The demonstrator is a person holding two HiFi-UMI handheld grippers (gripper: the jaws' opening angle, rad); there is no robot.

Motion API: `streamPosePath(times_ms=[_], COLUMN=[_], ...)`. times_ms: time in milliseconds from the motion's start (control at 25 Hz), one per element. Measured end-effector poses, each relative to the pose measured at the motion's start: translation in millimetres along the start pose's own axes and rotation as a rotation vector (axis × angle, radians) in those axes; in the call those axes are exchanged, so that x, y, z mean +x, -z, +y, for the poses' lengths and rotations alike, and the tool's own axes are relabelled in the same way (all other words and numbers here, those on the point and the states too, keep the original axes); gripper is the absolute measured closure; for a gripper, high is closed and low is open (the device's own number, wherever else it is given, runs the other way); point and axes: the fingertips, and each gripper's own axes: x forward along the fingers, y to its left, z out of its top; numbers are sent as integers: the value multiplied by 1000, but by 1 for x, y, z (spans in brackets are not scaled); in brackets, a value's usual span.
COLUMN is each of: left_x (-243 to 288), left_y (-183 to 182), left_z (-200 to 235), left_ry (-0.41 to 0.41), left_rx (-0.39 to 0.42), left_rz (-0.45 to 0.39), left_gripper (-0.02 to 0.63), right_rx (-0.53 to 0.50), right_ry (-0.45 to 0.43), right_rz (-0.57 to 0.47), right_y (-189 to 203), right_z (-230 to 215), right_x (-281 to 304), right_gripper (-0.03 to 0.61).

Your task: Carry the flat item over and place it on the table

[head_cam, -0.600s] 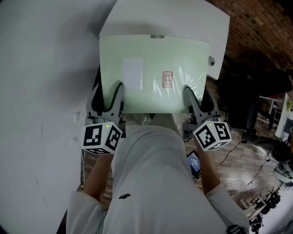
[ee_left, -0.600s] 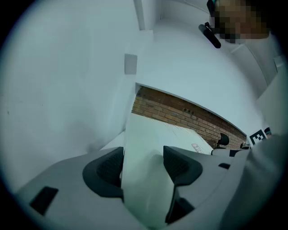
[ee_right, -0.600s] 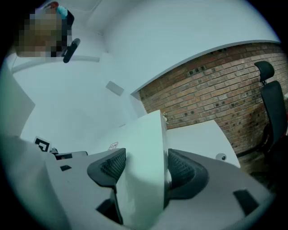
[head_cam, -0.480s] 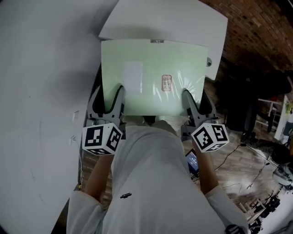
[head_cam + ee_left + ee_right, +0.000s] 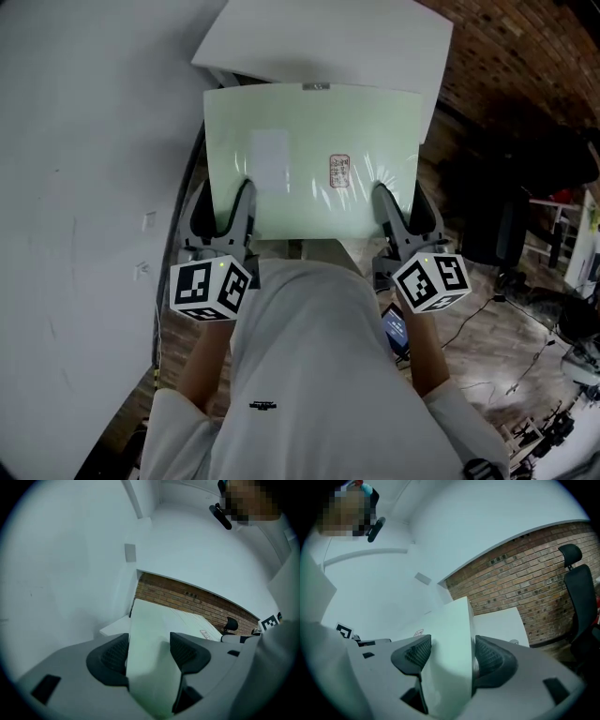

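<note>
The flat item (image 5: 314, 159) is a pale green board with a small red-printed label, held level in front of the person. My left gripper (image 5: 220, 208) is shut on its near left edge, my right gripper (image 5: 397, 208) on its near right edge. In the left gripper view the board (image 5: 149, 634) fills the gap between the dark ribbed pads (image 5: 115, 654). In the right gripper view the board (image 5: 452, 634) is likewise clamped between both pads (image 5: 490, 657). The white table (image 5: 328, 42) lies just beyond, partly under the board's far edge.
A white wall (image 5: 75, 141) runs along the left. A brick wall (image 5: 525, 47) stands behind the table. A black office chair (image 5: 580, 597) is at the right. A lit phone (image 5: 396, 330) and cables (image 5: 506, 347) lie on the wooden floor.
The table has slid a little left and up in the head view, and the board's far right corner now covers the small round fitting on its edge. Both grips are unchanged.
</note>
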Motion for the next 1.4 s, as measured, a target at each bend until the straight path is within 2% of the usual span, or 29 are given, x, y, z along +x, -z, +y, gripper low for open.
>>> streamPosePath(times_ms=[120,320,640,840,1000,1400], left_x=[-16,-23,19,66,115,222], left_y=[11,7,-23,-41,-71,-140], left_z=[-12,-31,-27,-1,25,124], left_ry=[-16,-55,-76,-56,-26,30], left_rx=[-5,-2,2,4,6,-15], left_rz=[-18,-50,-54,-46,-37,6], left_gripper=[330,331,339,351,358,365], right_rx=[-3,-13,-1,10,19,13], right_ry=[-29,-75,-90,-61,-28,52], right_rz=[-2,-8,-2,-3,-7,2], right_y=[5,-7,-36,-47,-67,-102], right_z=[-6,-17,-29,-29,-24,18], right_x=[-16,-21,24,71,120,257], right_gripper=[281,281,281,281,281,281])
